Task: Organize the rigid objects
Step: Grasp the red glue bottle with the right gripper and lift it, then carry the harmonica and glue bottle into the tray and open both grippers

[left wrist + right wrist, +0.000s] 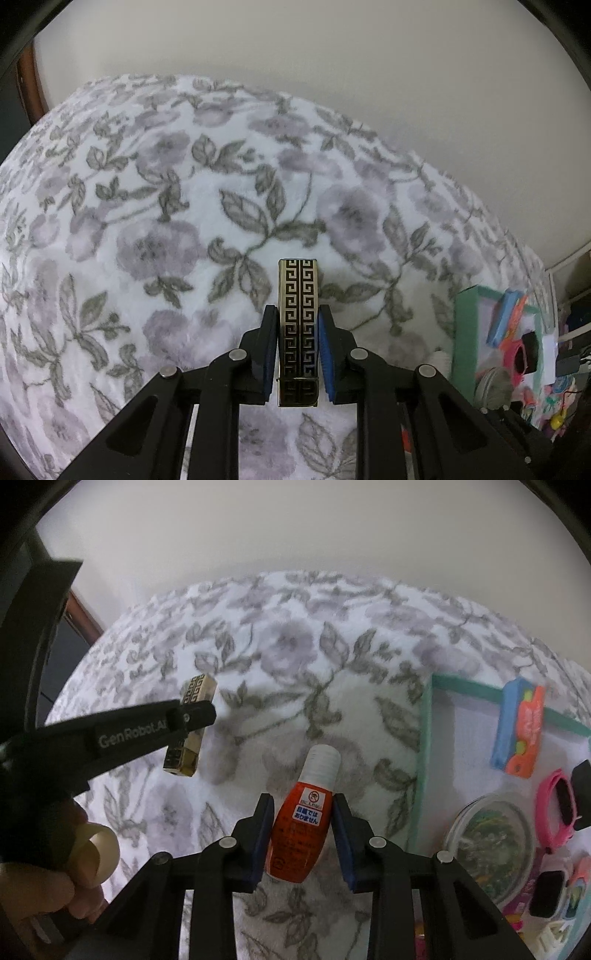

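My left gripper [297, 314] is shut on a long gold and black box with a Greek key pattern [297, 325], held above the floral blanket [166, 206]. The same box [188, 727] and left gripper [192, 714] show at the left of the right wrist view. My right gripper [301, 801] is shut on an orange bottle with a white cap [304, 823], cap pointing away, above the blanket [295, 646].
A teal-rimmed tray [424, 738] lies at the right with a blue and orange box [519, 727], a round clear container [491, 845], a pink watch [557, 805] and other small items. The tray [463, 332] also shows in the left wrist view. A white wall is behind the bed.
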A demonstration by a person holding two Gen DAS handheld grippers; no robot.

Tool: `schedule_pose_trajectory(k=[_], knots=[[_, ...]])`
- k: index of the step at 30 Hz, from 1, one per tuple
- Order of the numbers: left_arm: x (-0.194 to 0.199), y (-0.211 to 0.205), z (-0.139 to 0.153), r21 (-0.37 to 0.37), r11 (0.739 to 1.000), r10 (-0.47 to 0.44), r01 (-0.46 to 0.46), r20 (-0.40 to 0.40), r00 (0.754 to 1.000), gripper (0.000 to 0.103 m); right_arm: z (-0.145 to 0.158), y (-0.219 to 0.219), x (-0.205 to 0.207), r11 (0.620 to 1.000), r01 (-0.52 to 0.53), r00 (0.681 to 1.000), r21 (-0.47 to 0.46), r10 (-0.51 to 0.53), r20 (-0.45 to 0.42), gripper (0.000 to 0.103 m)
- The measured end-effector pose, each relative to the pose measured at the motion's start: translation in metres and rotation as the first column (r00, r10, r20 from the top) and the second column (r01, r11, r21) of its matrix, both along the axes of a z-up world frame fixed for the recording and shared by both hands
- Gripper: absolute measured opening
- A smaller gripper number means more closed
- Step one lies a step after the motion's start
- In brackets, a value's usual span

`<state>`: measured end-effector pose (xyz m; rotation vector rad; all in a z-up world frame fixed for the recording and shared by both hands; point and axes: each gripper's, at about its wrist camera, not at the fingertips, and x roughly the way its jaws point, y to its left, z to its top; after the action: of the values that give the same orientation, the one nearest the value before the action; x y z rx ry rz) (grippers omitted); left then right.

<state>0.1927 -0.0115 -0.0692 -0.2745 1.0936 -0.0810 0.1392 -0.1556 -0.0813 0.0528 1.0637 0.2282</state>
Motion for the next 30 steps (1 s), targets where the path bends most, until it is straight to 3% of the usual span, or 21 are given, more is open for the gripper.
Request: schedule_pose_trajectory(k=[11,16,30], knots=[[-0.012,0.01,0.068,-0.056,0.998,0.014,-0.005,0.174,0.985,0.022,0.064,-0.033,-0.013,0.995,0.079,0.983,0.057,-0.087,0.161,0.032],[-0.018,0.008,0.092,-0.068,0.998,0.0,0.017,0.237,0.972,0.022,0.084,-0.05,-0.016,0.99,0.11,0.973,0.085,-0.125,0.195,0.028],[-0.025,-0.015,0.103,-0.071,0.994,-0.065,0.087,0.271,0.96,0.022,0.074,-0.063,-0.015,0.986,0.142,0.976,0.088,-0.155,0.154,0.027]])
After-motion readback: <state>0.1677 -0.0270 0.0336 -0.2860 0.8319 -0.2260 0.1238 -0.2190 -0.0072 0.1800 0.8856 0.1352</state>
